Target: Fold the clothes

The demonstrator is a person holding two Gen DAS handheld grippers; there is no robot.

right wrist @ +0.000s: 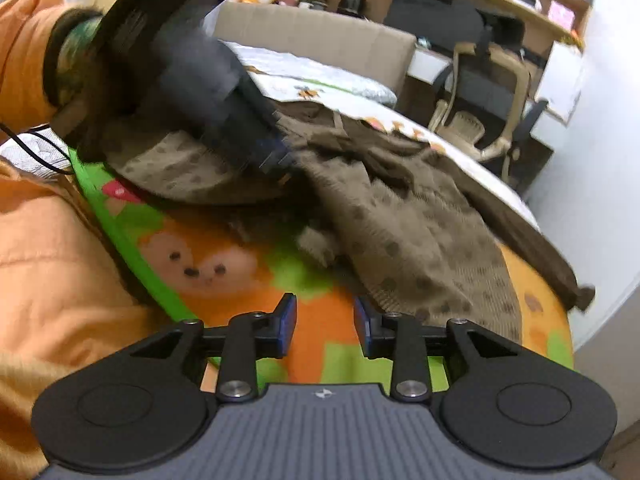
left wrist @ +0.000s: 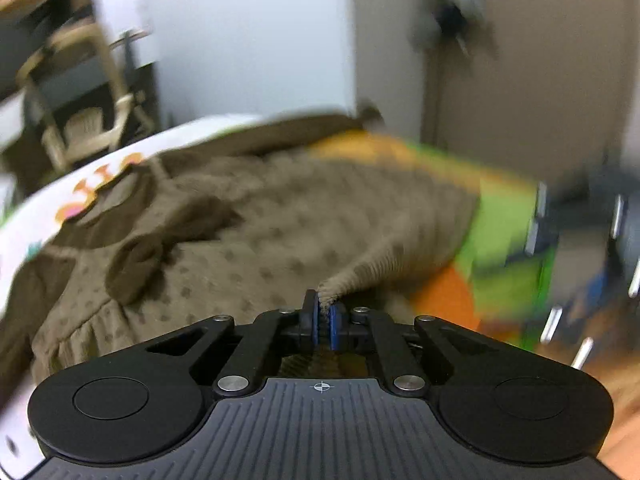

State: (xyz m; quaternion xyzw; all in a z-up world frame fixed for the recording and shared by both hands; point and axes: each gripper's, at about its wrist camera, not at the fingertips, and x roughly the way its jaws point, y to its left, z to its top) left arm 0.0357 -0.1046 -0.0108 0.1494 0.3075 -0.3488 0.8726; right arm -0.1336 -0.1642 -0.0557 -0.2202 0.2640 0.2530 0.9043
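The brown dotted knit garment (right wrist: 404,216) lies spread on the orange-and-green cartoon-print play mat (right wrist: 248,280), which covers the bed. In the right wrist view the left gripper (right wrist: 276,156) comes in from the upper left above the garment's near left part, while the right gripper (right wrist: 325,326) sits over bare mat just left of the garment's near hem. Beyond the bed's far right edge stands a beige mesh office chair (right wrist: 476,120), with a cardboard panel (right wrist: 320,32) at the bed's far end.

Each camera sits on its gripper, looking forward and downward along the fingers, close over the bed. Both views share the brown garment (left wrist: 280,216) and the chair (right wrist: 480,120) beyond.
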